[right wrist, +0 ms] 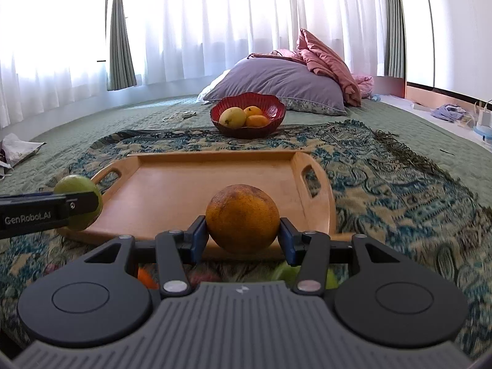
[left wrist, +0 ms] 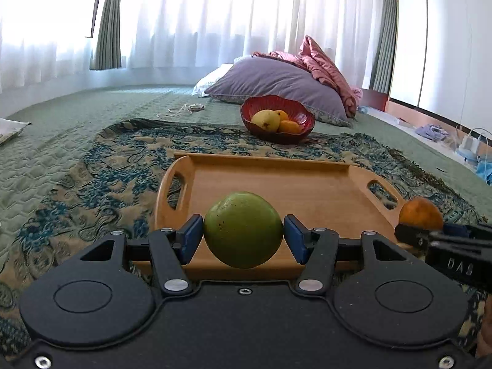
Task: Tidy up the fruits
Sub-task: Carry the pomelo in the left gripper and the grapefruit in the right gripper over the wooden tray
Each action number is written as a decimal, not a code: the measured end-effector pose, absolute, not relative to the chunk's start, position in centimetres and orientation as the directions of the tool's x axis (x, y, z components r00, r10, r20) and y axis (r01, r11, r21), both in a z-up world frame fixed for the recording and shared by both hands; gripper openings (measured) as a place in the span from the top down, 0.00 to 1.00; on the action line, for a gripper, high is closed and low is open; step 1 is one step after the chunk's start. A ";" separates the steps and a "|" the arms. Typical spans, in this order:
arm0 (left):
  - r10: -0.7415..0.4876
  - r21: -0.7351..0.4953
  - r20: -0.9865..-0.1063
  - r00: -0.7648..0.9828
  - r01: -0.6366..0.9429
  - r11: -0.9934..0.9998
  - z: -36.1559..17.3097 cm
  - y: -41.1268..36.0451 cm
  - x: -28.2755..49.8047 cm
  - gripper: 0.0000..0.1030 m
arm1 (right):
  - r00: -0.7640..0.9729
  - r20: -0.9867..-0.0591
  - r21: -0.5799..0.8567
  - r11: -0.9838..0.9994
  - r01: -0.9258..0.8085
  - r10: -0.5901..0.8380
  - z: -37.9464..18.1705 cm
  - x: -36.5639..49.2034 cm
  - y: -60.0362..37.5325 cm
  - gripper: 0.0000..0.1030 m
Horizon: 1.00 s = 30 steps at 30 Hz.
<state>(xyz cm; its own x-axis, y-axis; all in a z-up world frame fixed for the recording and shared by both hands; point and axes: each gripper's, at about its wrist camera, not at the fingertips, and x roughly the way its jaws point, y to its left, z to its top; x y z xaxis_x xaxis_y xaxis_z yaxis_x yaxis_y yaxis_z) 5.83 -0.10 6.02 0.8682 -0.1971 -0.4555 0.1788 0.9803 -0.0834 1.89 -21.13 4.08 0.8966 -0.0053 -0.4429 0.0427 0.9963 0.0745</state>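
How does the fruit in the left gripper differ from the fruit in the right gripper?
The green fruit has smooth green skin with a few dark specks; the orange fruit is orange with brownish blemishes on top. The green fruit sits between the left gripper pads, the orange fruit between those of the right gripper. Both are round, similar in size and held above the near edge of the wooden tray.

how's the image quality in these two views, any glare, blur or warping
Left wrist view: the curtained window is blown out white, the fisheye bends the bed's far edge, and the green fruit is sharp. Right wrist view: same window glare, motion smear on the patterned blanket at lower right, and the orange is crisp.
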 end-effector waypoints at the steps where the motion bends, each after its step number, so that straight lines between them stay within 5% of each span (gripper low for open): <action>1: -0.199 -0.084 -0.465 0.863 0.180 0.980 6.2 -0.2 6.5 0.46 | 0.894 -0.448 0.078 0.996 0.041 -0.002 4.4 2.5 -21.4 0.49; 30: -0.192 -0.081 -0.620 0.761 0.181 0.980 4.0 -2.6 20.5 0.46 | 0.711 -0.697 0.135 0.991 0.007 0.090 2.5 18.1 -24.3 0.49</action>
<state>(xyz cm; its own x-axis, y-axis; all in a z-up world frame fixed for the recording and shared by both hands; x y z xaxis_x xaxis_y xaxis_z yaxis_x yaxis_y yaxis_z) 20.50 -2.56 4.00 0.7611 -0.1916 -0.6197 0.1811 0.9802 -0.0807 18.08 -24.31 2.50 0.7110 0.0903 -0.6974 0.0065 0.9908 0.1349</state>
